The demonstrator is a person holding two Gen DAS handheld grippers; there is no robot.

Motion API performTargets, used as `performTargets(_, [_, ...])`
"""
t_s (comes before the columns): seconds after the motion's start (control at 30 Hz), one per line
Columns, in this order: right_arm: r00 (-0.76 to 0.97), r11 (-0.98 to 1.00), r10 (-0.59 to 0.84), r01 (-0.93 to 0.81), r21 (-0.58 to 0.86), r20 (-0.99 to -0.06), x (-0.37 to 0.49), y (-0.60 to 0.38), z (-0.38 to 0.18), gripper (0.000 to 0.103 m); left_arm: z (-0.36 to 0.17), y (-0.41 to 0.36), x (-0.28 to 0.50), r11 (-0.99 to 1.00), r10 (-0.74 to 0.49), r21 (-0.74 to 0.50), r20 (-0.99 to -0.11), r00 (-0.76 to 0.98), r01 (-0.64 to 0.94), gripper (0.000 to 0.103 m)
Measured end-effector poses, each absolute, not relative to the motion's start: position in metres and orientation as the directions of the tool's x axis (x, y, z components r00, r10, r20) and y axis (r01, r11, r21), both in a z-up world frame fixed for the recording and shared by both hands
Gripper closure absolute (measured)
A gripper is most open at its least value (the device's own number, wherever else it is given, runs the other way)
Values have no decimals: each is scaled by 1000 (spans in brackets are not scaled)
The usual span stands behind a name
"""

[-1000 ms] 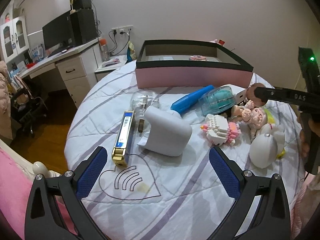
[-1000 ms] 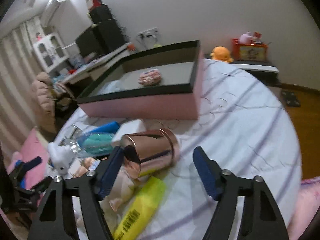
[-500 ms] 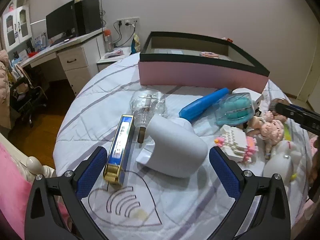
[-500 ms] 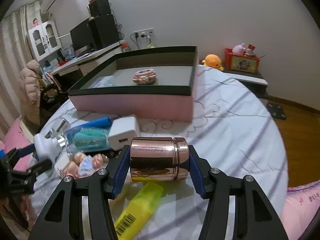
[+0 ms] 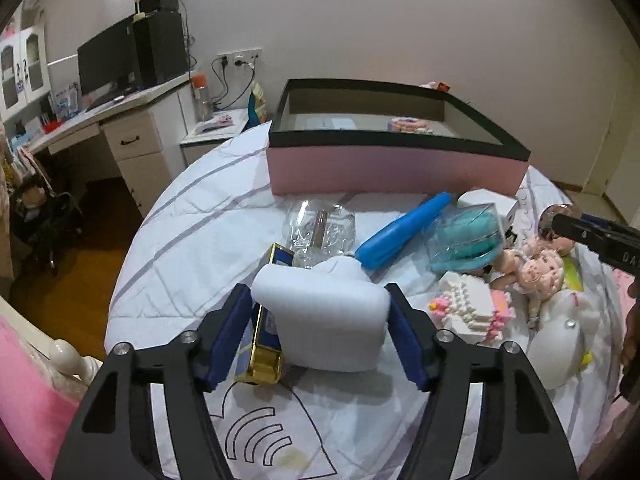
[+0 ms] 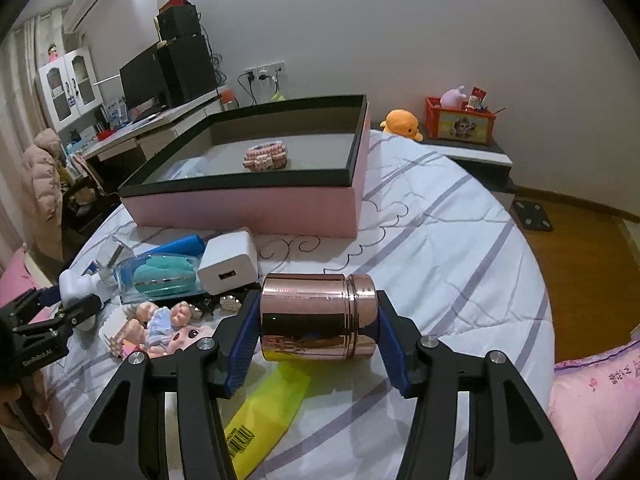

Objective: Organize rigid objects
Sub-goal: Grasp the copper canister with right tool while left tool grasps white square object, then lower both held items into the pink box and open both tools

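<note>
Between the right gripper's (image 6: 318, 338) clamped pads lies the copper canister (image 6: 318, 317), at six o'clock from the pink box (image 6: 256, 208); only the left view shows the left gripper (image 5: 320, 332) closing around the white block (image 5: 324, 322).

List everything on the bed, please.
box: one, pink, black-rimmed, far side
jar: one, rose-gold, in right gripper
white block: one, white, inside left gripper
tube: one, blue, before box
charger: one, white, before box
clear case: one, teal inside, beside charger
doll: one, pink, beside jar
packet: one, yellow, below jar
left gripper: one, black, closing on white block
right gripper: one, black, shut on jar
</note>
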State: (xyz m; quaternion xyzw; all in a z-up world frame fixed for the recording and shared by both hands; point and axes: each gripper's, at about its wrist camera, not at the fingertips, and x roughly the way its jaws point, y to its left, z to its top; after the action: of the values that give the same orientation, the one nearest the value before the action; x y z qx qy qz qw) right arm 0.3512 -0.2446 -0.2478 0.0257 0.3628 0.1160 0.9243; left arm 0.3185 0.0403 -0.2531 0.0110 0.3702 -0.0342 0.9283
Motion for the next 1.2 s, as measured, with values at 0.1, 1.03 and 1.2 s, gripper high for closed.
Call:
performTargets(0.1, [726, 974, 223, -189, 123, -650, 348, -243, -243, 47, -247, 40, 317, 997, -59, 0, -679, 732, 81, 43])
performTargets(1.03, [751, 960, 270, -257, 110, -602, 320, -203, -213, 47, -258, 59, 307, 982, -173, -178, -679, 713, 68, 51])
performTargets(1.2, [762, 962, 265, -254, 103, -590, 318, -204, -208, 47, -239, 58, 296, 983, -166, -170, -619, 768, 76, 51])
